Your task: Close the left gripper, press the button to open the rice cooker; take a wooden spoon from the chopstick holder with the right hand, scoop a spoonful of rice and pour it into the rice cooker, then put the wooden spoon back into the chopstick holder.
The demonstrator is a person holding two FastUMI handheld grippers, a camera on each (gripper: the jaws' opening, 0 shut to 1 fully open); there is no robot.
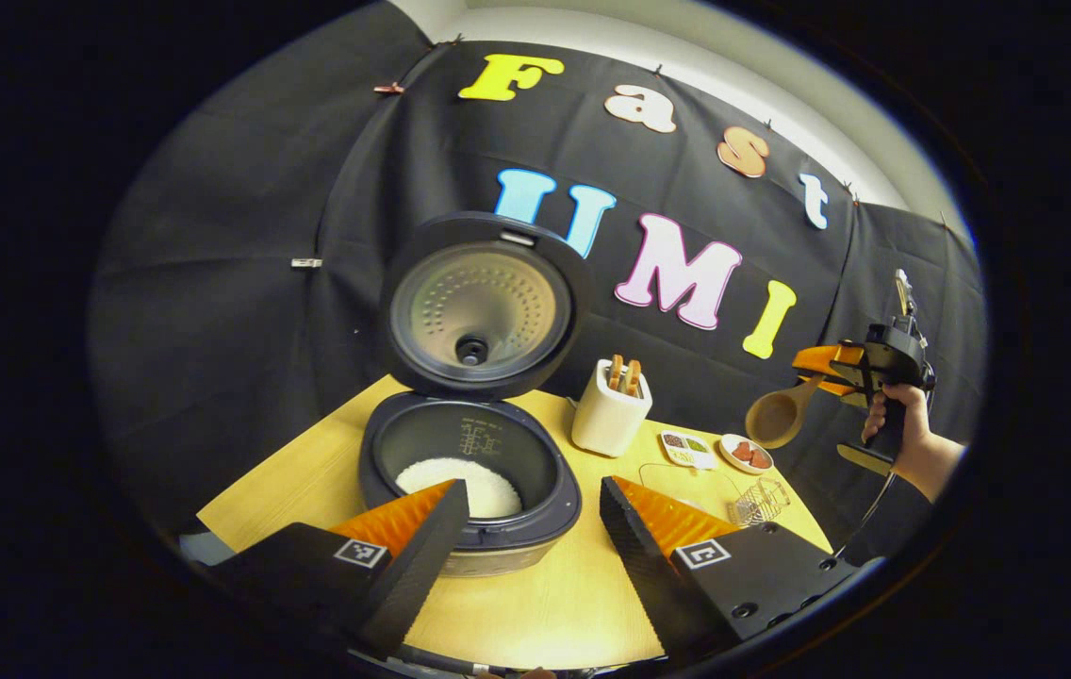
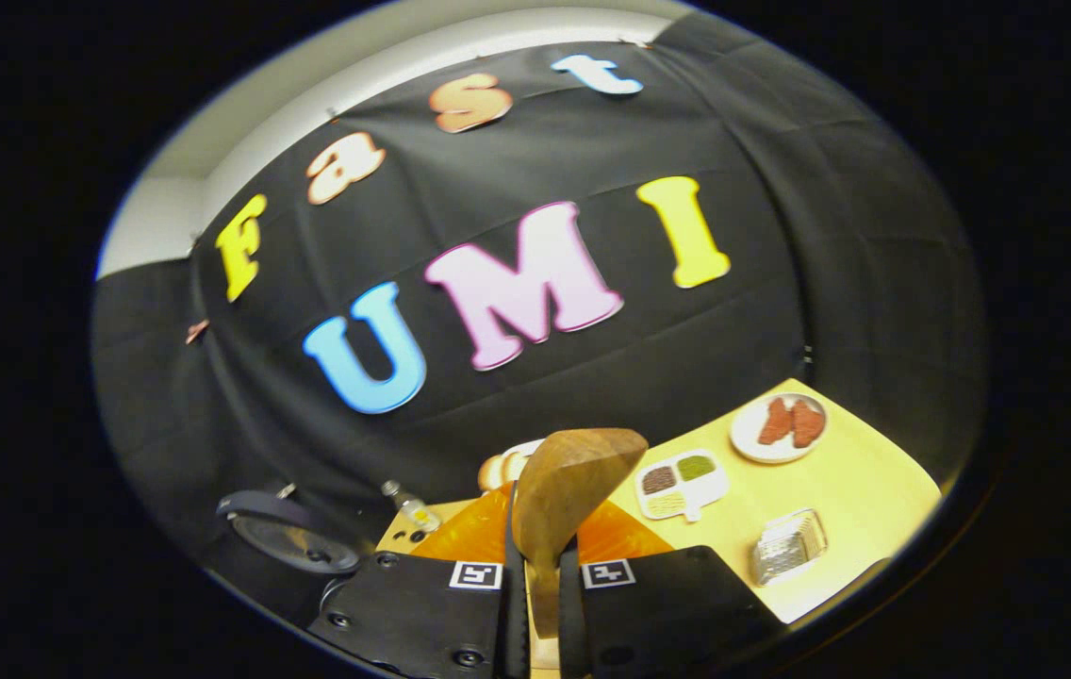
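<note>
The rice cooker sits on the left of the wooden table, lid up, white rice in its pot. The left gripper hovers near it, fingers wide apart. Just right stands the chopstick holder. Far right, above the table, the right gripper clamps the wooden spoon by its handle.

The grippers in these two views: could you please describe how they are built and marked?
Left gripper has two wedge-shaped, ribbed fingers, each body carrying a square black-and-white marker. Right gripper has two like markers on dark, screwed bodies; in the left gripper view it has a dark pistol-style handle held by a bare hand, a cable hanging below.
</note>
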